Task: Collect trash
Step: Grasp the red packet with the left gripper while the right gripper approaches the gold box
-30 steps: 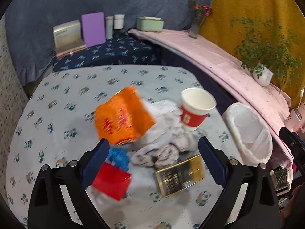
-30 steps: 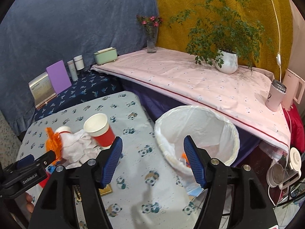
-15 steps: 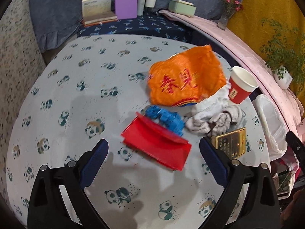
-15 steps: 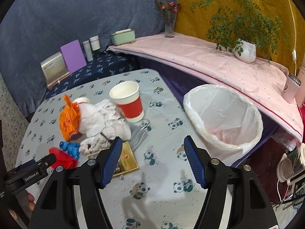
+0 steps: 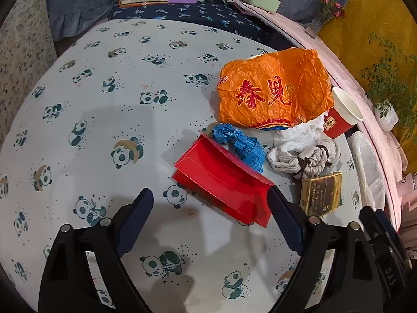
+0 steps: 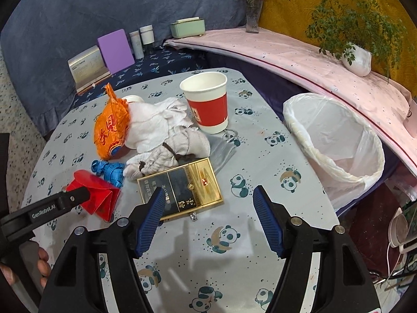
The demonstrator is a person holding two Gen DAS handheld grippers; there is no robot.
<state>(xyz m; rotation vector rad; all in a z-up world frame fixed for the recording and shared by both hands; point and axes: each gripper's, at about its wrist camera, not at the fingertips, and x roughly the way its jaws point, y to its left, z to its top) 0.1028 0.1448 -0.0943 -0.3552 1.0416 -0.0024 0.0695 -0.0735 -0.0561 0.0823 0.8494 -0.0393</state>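
On the panda-print table [image 5: 104, 135] lies a pile of trash: a red folded paper [image 5: 221, 180], a blue tape [image 5: 239, 140], a crumpled orange bag [image 5: 273, 91], a grey-white cloth wad [image 6: 166, 140], a gold-and-black box [image 6: 182, 185] and a red-banded paper cup [image 6: 208, 101]. My left gripper [image 5: 208, 193] hovers over the red paper's near corner, jaws closing, with the pads clear of it. My right gripper [image 6: 208, 191] stands open just short of the gold box. A bin with a white liner [image 6: 338, 140] sits off the table's right edge.
A pink-covered ledge [image 6: 286, 52] behind the bin carries a potted plant [image 6: 357, 60], a vase and a green box [image 6: 186, 27]. Books and a purple board [image 6: 114, 50] stand beyond the table. A hand [image 6: 41, 266] holds the left gripper's handle. Clear film [image 6: 221, 151] lies by the cup.
Both grippers have dropped toward the table. The left view swung from the orange bag down onto the red paper. The right view swung from the bin to the gold box.
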